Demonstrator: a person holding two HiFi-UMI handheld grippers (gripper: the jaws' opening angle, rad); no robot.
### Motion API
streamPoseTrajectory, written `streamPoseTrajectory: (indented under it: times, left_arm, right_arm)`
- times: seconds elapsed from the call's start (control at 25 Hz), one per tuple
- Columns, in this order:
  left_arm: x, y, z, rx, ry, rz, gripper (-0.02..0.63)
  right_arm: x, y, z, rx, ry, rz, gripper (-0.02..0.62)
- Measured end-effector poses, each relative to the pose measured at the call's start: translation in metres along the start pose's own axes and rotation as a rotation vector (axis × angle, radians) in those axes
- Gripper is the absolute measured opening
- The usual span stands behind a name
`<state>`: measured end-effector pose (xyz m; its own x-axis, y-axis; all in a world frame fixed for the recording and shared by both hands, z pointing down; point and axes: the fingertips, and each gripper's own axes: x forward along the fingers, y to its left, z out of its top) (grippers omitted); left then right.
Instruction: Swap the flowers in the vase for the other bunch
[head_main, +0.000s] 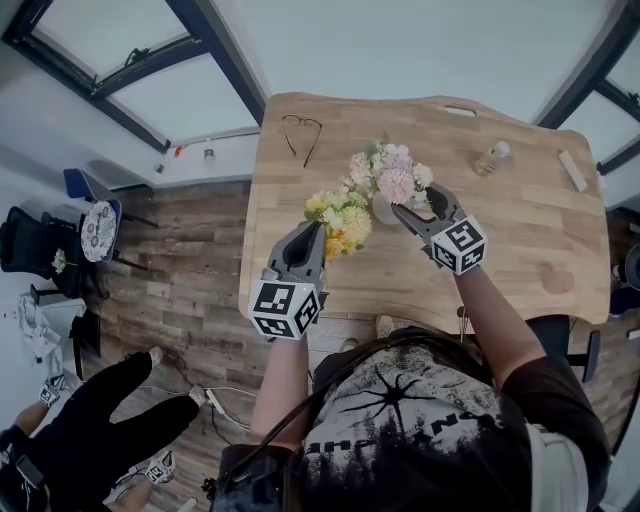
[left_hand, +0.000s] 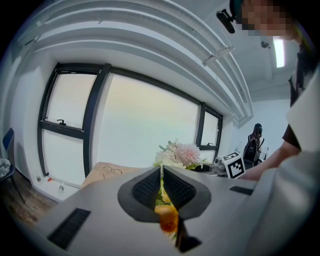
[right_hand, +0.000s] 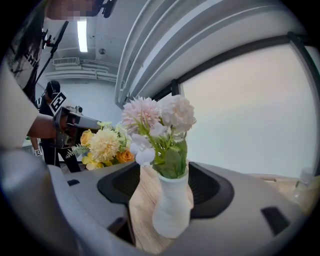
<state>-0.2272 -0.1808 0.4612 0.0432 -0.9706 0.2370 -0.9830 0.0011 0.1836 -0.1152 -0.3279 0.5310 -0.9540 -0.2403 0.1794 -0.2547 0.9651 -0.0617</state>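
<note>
A white vase (head_main: 384, 209) (right_hand: 172, 210) holding pink and white flowers (head_main: 390, 175) (right_hand: 157, 117) stands upright near the middle of the wooden table (head_main: 520, 230). My right gripper (head_main: 420, 203) (right_hand: 167, 190) is open, one jaw on each side of the vase, with bare table showing on the left side. My left gripper (head_main: 318, 232) (left_hand: 161, 172) is shut on the stems of the yellow and orange bunch (head_main: 340, 218) (right_hand: 105, 145), held just left of the vase. The pink flowers (left_hand: 180, 154) show beyond the left jaws.
Eyeglasses (head_main: 300, 132) lie at the table's far left. A small bottle (head_main: 491, 157), a wooden block (head_main: 572, 170) and a round coaster (head_main: 557, 280) are on the right half. A second person's dark gloved hand (head_main: 100, 430) shows at lower left, chairs (head_main: 90, 225) beyond.
</note>
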Motion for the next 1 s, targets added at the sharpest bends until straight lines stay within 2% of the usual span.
streamPoseTrajectory:
  times: [0.44,0.6,0.64,0.8,1.0]
  left_arm:
    - [-0.025,-0.009,0.001,0.019,-0.025,-0.048,0.028]
    - [-0.04,-0.012,0.002,0.029,-0.034,-0.077,0.028]
    - [-0.044,-0.013,0.003,0.031,-0.037,-0.086,0.028]
    - [-0.065,-0.018,0.003,0.045,-0.042,-0.121,0.028]
    - [-0.089,-0.024,0.001,0.067,-0.05,-0.17,0.028]
  right_arm:
    - [-0.033,0.028,-0.002,0.021,0.015,-0.02,0.288]
    - [-0.049,0.046,0.003,0.043,0.01,-0.06,0.284]
    - [-0.053,0.051,0.004,0.039,0.009,-0.076,0.27]
    - [-0.076,0.075,0.011,0.018,-0.004,-0.131,0.147]
    - [-0.108,0.11,0.02,0.017,-0.051,-0.183,0.074]
